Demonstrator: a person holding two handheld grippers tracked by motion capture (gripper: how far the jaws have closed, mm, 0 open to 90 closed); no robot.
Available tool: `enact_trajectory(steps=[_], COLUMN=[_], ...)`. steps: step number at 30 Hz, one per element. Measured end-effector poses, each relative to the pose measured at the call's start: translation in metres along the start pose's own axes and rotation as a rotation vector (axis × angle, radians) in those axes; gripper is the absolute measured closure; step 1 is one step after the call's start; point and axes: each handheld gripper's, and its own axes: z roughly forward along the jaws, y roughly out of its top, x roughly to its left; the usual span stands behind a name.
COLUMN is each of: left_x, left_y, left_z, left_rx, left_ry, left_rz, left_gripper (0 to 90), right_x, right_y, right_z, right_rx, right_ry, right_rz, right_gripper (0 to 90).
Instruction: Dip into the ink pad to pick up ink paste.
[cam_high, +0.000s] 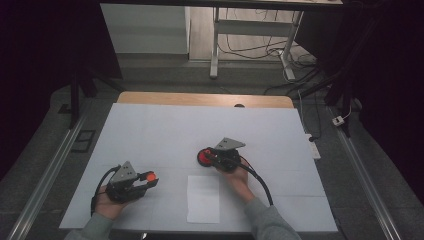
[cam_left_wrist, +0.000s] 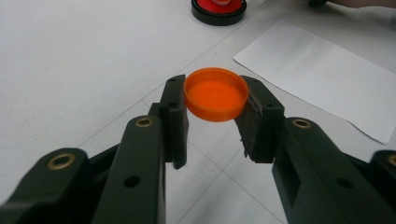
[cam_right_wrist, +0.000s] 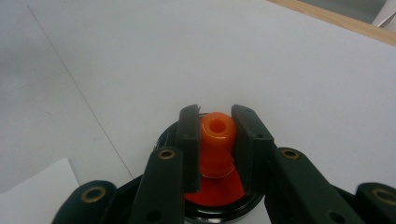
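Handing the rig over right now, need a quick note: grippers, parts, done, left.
Left gripper: shut on the orange cap, held off the table, hollow side toward its camera.
Right gripper: shut on the orange knob that rises from the red and black round base, which sits on the white table cover.
White paper sheet lies at the near edge between the hands, untouched.
Done: cap and knob both gripped.
Left, probably: bring cap and base together; they are apart now.
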Motion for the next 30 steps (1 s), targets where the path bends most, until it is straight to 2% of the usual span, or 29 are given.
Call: enact_trajectory(steps=[5,7,8,9,15,20,30], left_x=[0.001,0.001,0.001,0.001,0.001,0.001,0.002], left_y=[0.0,0.0,0.0,0.0,0.0,0.0,0.0], left_z=[0.0,0.001,0.001,0.001,0.001,0.001,0.0], left_rx=[-0.001,0.002,0.002,0.001,0.003,0.002,0.001], left_ry=[0.0,-0.003,-0.003,-0.002,-0.003,-0.003,-0.003], left_rz=[-0.002,-0.002,-0.002,-0.001,0.0,-0.002,-0.004], left_gripper=[64.6,64.6,64.6,64.5,64.5,64.5,64.5], right_x=[-0.001,-0.007,-0.007,-0.009,-0.009,-0.006,-0.008], right_y=[0.001,0.004,0.004,0.014,0.025,0.024,0.022], right_z=[0.0,-0.005,-0.005,-0.016,-0.031,-0.026,-0.024], right_rx=[0.005,-0.051,-0.051,-0.114,-0.162,-0.126,-0.1], right_ry=[0.003,0.024,0.024,0.029,0.034,0.034,0.031], right_rz=[0.016,0.07,0.07,0.089,0.076,0.057,0.061], right_gripper=[72.4,72.2,72.2,72.2,72.3,72.2,72.2])
